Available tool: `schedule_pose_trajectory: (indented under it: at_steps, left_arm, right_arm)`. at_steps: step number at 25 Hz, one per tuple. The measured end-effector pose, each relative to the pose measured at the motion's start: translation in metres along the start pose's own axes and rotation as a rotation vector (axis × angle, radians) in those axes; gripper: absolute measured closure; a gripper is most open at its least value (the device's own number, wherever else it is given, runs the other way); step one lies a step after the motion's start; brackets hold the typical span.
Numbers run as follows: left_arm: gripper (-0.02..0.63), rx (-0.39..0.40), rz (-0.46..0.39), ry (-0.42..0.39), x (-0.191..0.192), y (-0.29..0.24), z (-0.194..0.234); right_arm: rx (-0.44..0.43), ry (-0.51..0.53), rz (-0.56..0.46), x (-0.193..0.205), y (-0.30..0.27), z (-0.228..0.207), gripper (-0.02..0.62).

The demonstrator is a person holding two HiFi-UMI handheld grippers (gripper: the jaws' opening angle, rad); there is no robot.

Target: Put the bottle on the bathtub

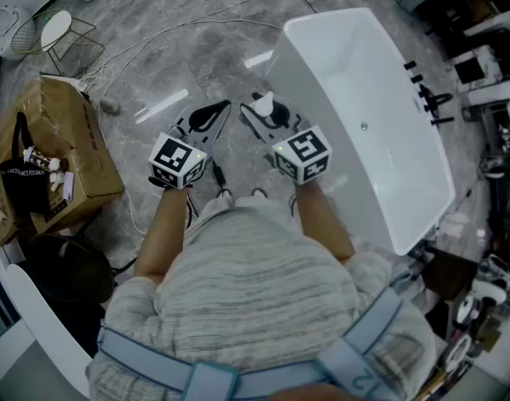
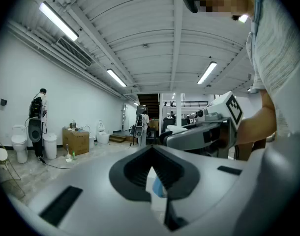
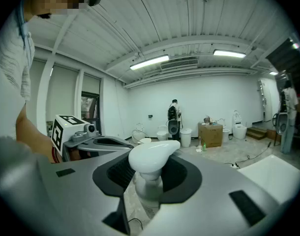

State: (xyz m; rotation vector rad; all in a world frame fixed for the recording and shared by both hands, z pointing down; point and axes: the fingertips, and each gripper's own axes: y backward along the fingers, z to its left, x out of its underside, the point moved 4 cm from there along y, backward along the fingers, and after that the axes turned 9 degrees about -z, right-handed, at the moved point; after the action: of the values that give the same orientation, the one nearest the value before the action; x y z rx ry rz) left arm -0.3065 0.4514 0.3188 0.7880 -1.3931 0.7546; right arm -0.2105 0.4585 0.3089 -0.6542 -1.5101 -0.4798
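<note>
**Right gripper view.** Your right gripper (image 3: 151,170) is clamped narrow on the bottle (image 3: 150,157). The pads sit on either side of the neck, and the white pump head stands up between the fingers. Grey floor shows under the fingers. A white corner of the bathtub (image 3: 275,173) lies right of the fingers and lower, apart from the bottle. The bottle is in the air and not set on the tub.

**Head view, which adds the layout.** The whole tub shows here, long and white, running away on the right side of the right fingers. Its near rim is just beside them. A cardboard box (image 1: 67,140) sits on the floor well off to the left of the left fingers.

**Left gripper view.** On your left gripper (image 2: 151,154) the fingertips meet, with a hollow behind them, and nothing is gripped. A pale white-and-blue patch shows through the hollow; what it is cannot be told. Only this view gives the right gripper side-on, to the right of the left fingers, with its marker cube (image 2: 231,107) by your forearm. Far left of the fingers a person (image 2: 39,114) stands near a toilet (image 2: 17,145).

**Pose.** Both your forearms reach forward from the torso. The grippers are side by side and close together, near level with the fingertips dipped slightly. The cubes sit at the hand end.
</note>
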Motion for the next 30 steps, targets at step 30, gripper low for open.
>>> schedule_pose_trajectory:
  at_steps: [30]
  left_arm:
    - [0.603, -0.053, 0.016, 0.016, 0.014, -0.045, 0.014]
  right_arm:
    - [-0.041, -0.091, -0.013, 0.002, -0.012, -0.054, 0.458]
